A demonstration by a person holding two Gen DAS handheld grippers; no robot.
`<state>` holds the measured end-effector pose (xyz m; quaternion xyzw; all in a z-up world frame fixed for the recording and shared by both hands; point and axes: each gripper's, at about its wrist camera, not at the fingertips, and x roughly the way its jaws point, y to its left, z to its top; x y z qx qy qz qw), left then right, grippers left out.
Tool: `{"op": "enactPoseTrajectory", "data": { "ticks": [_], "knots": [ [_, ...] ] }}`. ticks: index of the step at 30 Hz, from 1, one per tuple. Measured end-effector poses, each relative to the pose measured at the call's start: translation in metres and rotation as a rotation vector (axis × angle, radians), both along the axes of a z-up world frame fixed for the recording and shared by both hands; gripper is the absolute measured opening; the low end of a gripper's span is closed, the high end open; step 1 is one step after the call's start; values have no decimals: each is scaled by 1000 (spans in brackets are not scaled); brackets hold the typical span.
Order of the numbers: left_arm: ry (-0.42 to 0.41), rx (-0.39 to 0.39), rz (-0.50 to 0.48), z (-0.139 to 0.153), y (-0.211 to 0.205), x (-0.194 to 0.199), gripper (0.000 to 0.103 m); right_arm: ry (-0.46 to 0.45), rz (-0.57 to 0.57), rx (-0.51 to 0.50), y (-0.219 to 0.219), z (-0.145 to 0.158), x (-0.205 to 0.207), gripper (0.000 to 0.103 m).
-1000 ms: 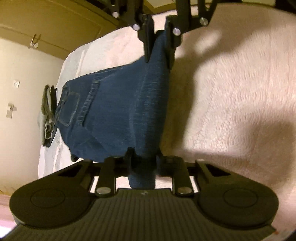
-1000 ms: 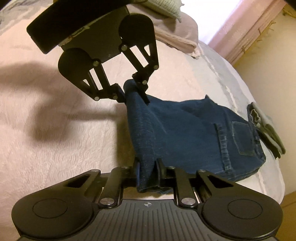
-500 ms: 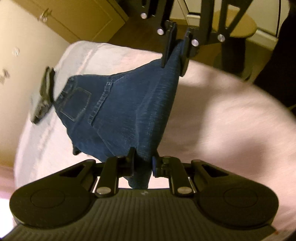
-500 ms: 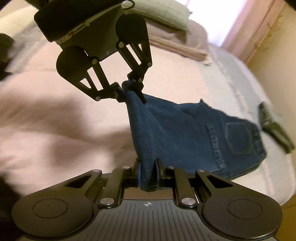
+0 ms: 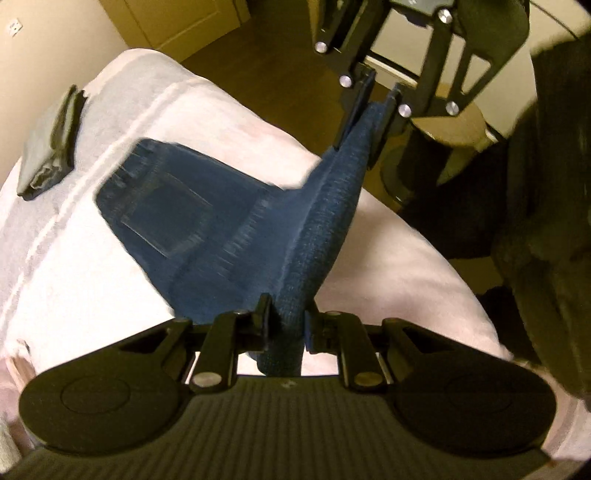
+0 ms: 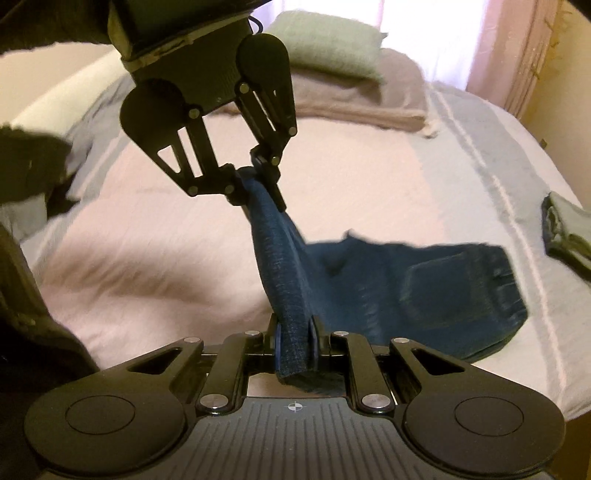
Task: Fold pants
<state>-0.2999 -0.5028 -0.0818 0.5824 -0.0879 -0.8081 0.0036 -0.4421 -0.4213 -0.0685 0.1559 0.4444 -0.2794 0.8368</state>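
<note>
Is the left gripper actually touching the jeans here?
Touching. The left wrist view shows the left gripper shut on a fold of the jeans, denim pinched between both fingers.

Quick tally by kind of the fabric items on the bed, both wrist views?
Jeans: 1, held by left gripper and right gripper
Folded grey garment: 1
Green pillow: 1
Folded beige blanket: 1
Total: 4

bed (image 6: 155, 236): pink quilt | pillow (image 6: 328, 44): green | window (image 6: 424, 33): bright | floor (image 5: 273, 62): brown wood
</note>
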Motion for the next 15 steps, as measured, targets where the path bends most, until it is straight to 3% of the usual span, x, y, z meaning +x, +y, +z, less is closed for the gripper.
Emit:
{"op": "enactPoseTrajectory", "data": {
  "ticks": [4,7,11,15],
  "knots": [
    [-31,46,13,28,-75,-57,14,-100,-39,63,-74,19,-58,11],
    [-47,97,33,29,-140,-102,14,-194,-94,148,-145,16,-106,11],
    [-74,203,82,-3,-235,-163,16,-287,-193,274,-242,-21,-169,11],
    [-116,290,173,-71,-317,-215,18,-364,-317,420,-330,-91,-221,11]
  ]
}}
